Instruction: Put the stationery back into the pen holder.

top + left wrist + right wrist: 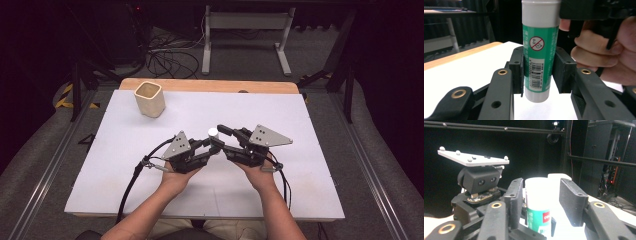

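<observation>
The left hand-held gripper (537, 72) clamps the light, rigid, slick-looking glue stick (539, 50) mid-body, while the right hand-held gripper (540, 200) brackets its white cap (539, 192), jaws apart.

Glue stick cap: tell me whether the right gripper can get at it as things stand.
Probably yes. The left gripper holds the glue stick upright by its green body, leaving the white cap bare, and the right gripper already has its open jaws either side of it.
</observation>
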Available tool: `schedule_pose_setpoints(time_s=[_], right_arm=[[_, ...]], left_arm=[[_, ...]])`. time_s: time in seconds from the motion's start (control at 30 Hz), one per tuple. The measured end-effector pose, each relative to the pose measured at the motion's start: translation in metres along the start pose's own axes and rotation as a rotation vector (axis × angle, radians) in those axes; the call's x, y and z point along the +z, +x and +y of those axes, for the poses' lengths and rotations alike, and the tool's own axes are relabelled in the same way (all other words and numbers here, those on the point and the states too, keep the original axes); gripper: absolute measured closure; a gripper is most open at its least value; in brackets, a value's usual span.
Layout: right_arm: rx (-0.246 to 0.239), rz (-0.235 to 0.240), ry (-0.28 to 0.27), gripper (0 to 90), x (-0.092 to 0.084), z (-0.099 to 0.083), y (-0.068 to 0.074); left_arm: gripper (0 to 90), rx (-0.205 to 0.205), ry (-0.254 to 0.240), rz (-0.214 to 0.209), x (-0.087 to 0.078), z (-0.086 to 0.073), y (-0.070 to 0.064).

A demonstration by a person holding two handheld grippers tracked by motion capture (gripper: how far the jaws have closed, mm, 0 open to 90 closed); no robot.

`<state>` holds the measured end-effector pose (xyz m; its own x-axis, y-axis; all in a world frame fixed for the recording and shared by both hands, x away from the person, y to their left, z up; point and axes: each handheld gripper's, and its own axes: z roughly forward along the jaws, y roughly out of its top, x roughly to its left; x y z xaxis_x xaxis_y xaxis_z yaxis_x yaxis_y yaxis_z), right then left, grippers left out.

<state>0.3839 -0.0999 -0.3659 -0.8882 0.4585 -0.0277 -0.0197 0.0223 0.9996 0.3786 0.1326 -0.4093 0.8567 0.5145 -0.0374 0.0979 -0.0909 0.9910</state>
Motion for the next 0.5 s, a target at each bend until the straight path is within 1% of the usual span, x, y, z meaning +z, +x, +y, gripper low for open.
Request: schedule_pose_setpoints(time_s=[0.17, 0.3, 0.47, 0.5], right_arm=[[-0.003, -0.010, 0.031, 49.7, -0.001, 0.000, -0.002], [-0.005, -0.022, 0.053, 47.9, -0.005, 0.001, -0.005], [0.012, -0.034, 0.064, 43.5, -0.009, 0.003, -0.010], [0.016, -0.035, 0.068, 42.4, -0.010, 0.003, -0.010]], left_arm=[[65.4, 0.013, 0.014, 0.020, -0.002, 0.000, 0.004], [65.4, 0.026, 0.017, 0.037, -0.006, 0.002, 0.008], [65.4, 0.041, 0.024, 0.061, -0.012, 0.006, 0.014], [65.4, 0.039, 0.021, 0.063, -0.012, 0.007, 0.015]])
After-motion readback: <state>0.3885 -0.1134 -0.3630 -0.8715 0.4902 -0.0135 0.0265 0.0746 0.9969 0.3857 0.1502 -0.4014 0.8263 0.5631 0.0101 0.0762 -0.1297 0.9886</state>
